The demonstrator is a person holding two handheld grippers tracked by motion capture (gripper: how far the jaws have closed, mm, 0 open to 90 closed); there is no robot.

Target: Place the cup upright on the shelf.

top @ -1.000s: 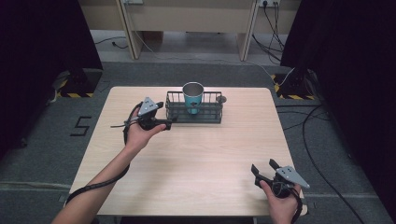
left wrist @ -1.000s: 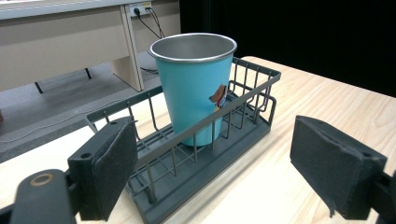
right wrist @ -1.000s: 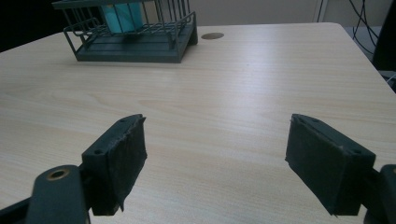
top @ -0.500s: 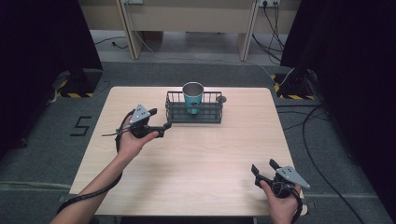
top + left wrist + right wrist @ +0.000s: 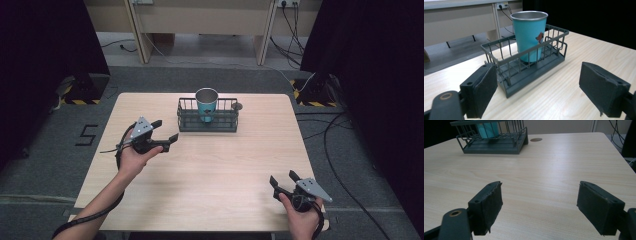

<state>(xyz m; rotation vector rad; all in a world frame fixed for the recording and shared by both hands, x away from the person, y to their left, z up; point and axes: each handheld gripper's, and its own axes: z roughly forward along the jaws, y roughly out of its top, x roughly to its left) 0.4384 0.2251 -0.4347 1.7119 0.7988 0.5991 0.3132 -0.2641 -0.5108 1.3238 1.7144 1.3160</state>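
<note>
1. The teal cup stands upright inside the dark wire basket, toward its left half, at the far middle of the tabletop. In the left gripper view the cup rises well above the basket rim, and its metal lip is clear of the wires.

2. The left claw hangs just above the tabletop, near the basket's left end but apart from it; its jaws stand wide apart and hold nothing. The left hand grips its handle.

3. The right claw rests low at the near right corner, well apart from the basket — jaws spread, nothing between them. In the right gripper view the basket lies far off at upper left, with a small round brown disc on the tabletop just beside it.

4. Judged from how things lie, the cup sits placed in the basket and the left claw is free of it. Whether the work is a placing just finished or a fetch about to start cannot be settled from this moment alone.

5. If the cup is to come out, the next move calls for the left claw to rise above the rim and close on the cup's upper wall — then lift straight up so the base does not catch the wires.
</note>
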